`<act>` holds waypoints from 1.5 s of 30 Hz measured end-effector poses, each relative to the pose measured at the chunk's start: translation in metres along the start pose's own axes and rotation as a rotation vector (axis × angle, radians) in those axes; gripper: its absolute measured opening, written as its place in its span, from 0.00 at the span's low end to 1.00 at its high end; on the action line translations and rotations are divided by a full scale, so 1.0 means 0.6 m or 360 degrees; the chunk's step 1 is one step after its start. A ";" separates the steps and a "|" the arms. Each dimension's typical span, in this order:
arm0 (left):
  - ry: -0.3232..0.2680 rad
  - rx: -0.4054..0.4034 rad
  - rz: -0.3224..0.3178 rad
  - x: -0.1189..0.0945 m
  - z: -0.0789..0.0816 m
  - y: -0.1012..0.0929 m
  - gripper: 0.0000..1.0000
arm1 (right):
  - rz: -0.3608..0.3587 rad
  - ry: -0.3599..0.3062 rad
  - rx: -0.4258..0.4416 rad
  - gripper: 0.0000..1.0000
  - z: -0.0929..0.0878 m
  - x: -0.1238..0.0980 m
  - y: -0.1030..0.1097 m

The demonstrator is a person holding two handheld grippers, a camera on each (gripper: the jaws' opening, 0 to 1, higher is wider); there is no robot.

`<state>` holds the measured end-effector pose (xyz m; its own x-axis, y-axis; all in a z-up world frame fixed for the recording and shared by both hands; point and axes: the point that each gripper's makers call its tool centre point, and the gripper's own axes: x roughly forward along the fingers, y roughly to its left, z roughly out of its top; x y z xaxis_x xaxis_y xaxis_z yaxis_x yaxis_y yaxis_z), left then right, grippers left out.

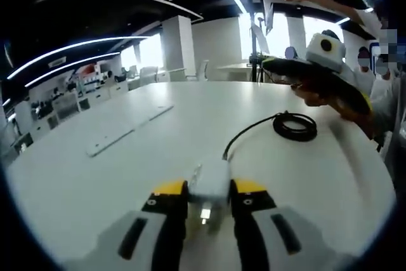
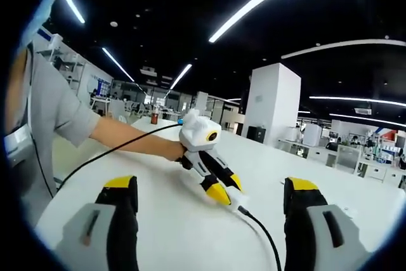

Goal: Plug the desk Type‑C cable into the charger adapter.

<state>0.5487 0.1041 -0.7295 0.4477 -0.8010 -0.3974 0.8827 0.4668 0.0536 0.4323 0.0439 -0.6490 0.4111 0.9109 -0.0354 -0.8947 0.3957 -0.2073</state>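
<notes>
A white charger adapter (image 1: 209,182) sits on the white table (image 1: 95,182), and my left gripper (image 1: 209,190) is shut on it. A black Type-C cable (image 1: 250,128) runs from the adapter's far right corner to a coil (image 1: 295,125); I cannot tell how deep its plug sits. In the right gripper view, the left gripper (image 2: 226,193) holds the adapter (image 2: 237,200) at its yellow tips, and the cable (image 2: 263,236) trails toward me. My right gripper (image 2: 210,190) is wide open with nothing between its fingers. It also hovers above the table's far right (image 1: 317,79).
A flat white strip (image 1: 127,132) lies on the table to the left. A person's arm (image 2: 127,139) reaches in from the left, with a thin black lead (image 2: 108,153) under it. A small red object (image 2: 154,118) stands at the far table end. People sit beyond the right rim.
</notes>
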 end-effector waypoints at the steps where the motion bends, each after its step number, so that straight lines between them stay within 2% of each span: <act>1: 0.0005 -0.0004 0.0010 0.002 0.001 0.003 0.26 | 0.0000 0.0002 -0.0001 0.98 0.000 0.000 0.000; 11: 0.0011 -0.0034 0.0060 0.013 0.005 0.020 0.26 | -0.0004 -0.0001 -0.0001 0.97 0.002 -0.001 0.000; 32: 0.0009 -0.0051 0.0137 0.032 0.017 0.081 0.26 | -0.0013 0.0009 -0.0007 0.98 0.000 0.000 -0.004; 45: 0.0020 -0.0060 0.0222 0.044 0.021 0.123 0.26 | -0.0018 0.0023 -0.0019 0.98 -0.003 0.000 -0.004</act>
<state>0.6274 0.1125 -0.7244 0.5636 -0.7229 -0.3997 0.8060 0.5872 0.0745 0.4348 0.0430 -0.6502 0.4236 0.9046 -0.0472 -0.8879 0.4044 -0.2192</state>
